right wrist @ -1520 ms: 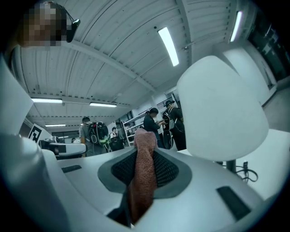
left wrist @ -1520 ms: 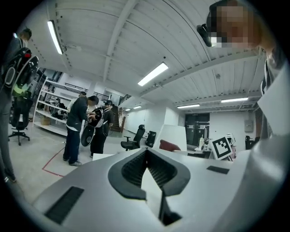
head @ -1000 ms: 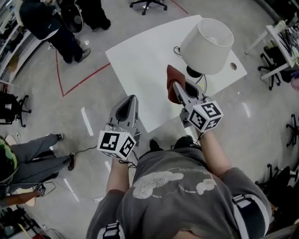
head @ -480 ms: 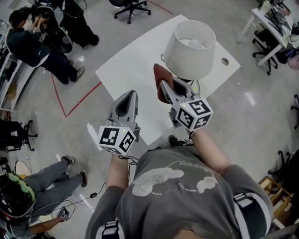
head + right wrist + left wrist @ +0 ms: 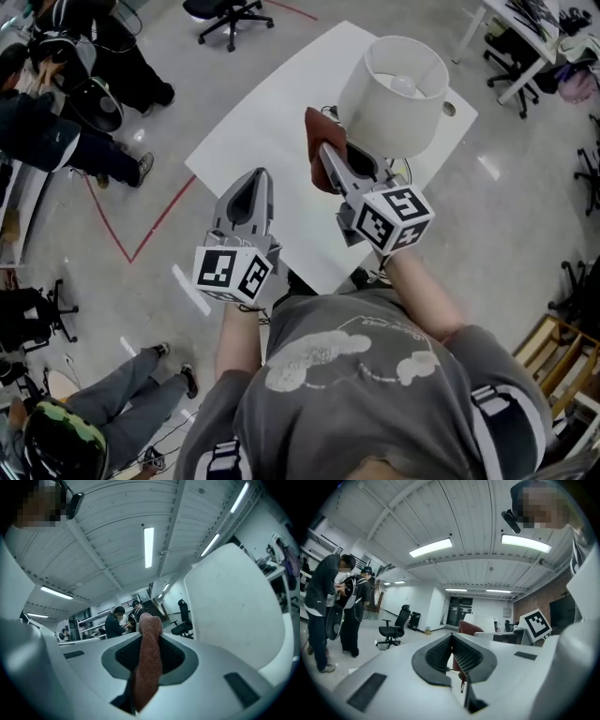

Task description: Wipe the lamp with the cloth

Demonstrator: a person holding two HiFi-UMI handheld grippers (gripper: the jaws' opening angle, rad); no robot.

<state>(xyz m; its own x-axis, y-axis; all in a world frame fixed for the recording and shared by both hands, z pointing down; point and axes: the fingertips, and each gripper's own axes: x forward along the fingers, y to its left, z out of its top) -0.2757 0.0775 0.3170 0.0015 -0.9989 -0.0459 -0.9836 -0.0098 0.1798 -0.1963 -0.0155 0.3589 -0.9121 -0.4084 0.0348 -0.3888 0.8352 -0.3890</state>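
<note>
A lamp with a white drum shade (image 5: 394, 97) stands on the white table (image 5: 272, 122), its dark base under the shade. My right gripper (image 5: 323, 148) is shut on a reddish-brown cloth (image 5: 319, 147) and is held up just left of the shade. In the right gripper view the cloth (image 5: 149, 658) hangs between the jaws and the lamp shade (image 5: 234, 606) fills the right side, close by. My left gripper (image 5: 255, 184) hovers over the table's near edge, shut with nothing in it. In the left gripper view the cloth (image 5: 468, 628) shows beyond the closed jaws.
The table's near corner lies under my grippers. A lamp cord (image 5: 330, 111) trails behind the shade. People (image 5: 56, 141) stand at the far left. Office chairs (image 5: 225, 11) and a desk (image 5: 525, 28) stand on the floor beyond the table.
My right gripper with the cloth has risen and moved closer to the lamp shade's left side. The head view has shifted, and the left gripper stays low and shut.
</note>
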